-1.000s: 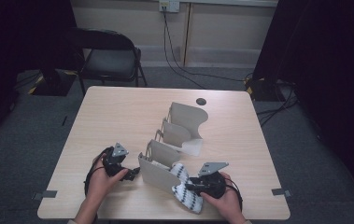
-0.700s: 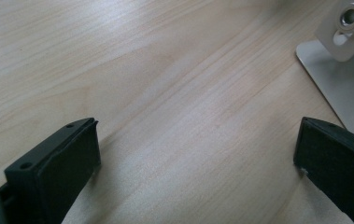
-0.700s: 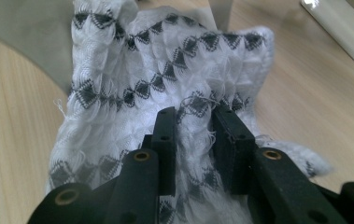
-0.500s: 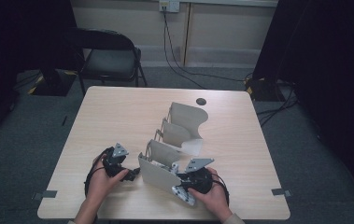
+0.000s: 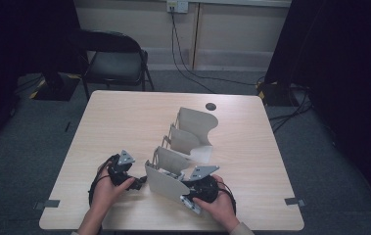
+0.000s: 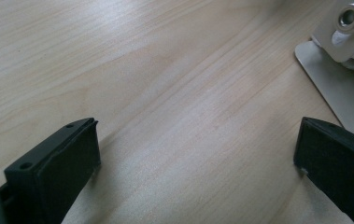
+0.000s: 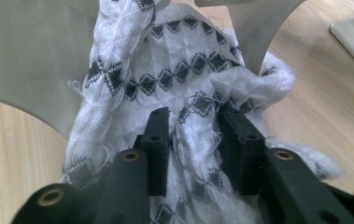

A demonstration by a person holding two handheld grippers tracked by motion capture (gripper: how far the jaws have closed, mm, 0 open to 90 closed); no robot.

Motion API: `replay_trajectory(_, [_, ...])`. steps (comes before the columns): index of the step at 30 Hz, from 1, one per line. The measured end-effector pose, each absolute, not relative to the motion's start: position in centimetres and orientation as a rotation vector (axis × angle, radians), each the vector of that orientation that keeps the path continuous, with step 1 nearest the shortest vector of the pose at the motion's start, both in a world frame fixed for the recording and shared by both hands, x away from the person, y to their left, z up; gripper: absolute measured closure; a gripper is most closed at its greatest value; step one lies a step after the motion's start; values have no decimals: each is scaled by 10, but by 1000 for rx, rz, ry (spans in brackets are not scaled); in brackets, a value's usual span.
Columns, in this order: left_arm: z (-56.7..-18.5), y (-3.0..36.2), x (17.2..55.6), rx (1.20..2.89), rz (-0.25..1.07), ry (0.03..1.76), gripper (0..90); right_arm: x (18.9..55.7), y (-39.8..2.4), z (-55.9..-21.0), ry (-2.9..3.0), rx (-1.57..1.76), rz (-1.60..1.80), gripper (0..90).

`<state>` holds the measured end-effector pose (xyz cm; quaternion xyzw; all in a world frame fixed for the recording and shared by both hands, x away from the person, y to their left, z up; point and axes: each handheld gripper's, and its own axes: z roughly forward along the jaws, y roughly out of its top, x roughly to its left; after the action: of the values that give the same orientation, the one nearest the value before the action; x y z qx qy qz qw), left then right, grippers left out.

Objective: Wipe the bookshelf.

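A white cloth (image 7: 184,70) with black diamond bands is bunched between two plates of a pale metal divider rack (image 5: 193,142). My right gripper (image 7: 195,126) grips a fold of it, both pads touching the fabric; its jaws have just been opening with the cloth between them. From above, the right gripper (image 5: 187,195) sits against the rack's front plate (image 5: 163,183), with a bit of cloth (image 5: 189,202) showing below it. My left gripper (image 5: 136,182) rests on the table left of the rack. In its own view the left gripper (image 6: 195,140) is open over bare wood.
The rack's flat base (image 6: 333,88) lies just past the left gripper's right jaw. A small dark disc (image 5: 211,105) sits near the table's far edge. A black chair (image 5: 114,54) stands behind the wooden table (image 5: 124,122). Cables run along the floor.
The right gripper has moved left toward the rack with the cloth, which is now mostly hidden behind the front plate. The left gripper has stayed put.
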<state>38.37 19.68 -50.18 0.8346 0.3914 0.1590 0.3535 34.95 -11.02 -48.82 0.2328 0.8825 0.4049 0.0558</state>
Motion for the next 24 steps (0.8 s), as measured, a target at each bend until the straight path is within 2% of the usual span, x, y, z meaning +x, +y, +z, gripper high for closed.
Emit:
replay_trajectory(13, [-502, 197, 383, 2161, 411, 1010, 0, 344, -146, -473, 2639, 712, 1232, 295])
replay_trajectory(18, [-502, 196, 383, 2160, 411, 1011, 0, 335, -149, -481, 2667, 595, 1209, 247])
replay_trajectory(24, [-502, 196, 383, 2156, 410, 1013, 0, 335, -136, -488, 2698, 519, 1179, 286])
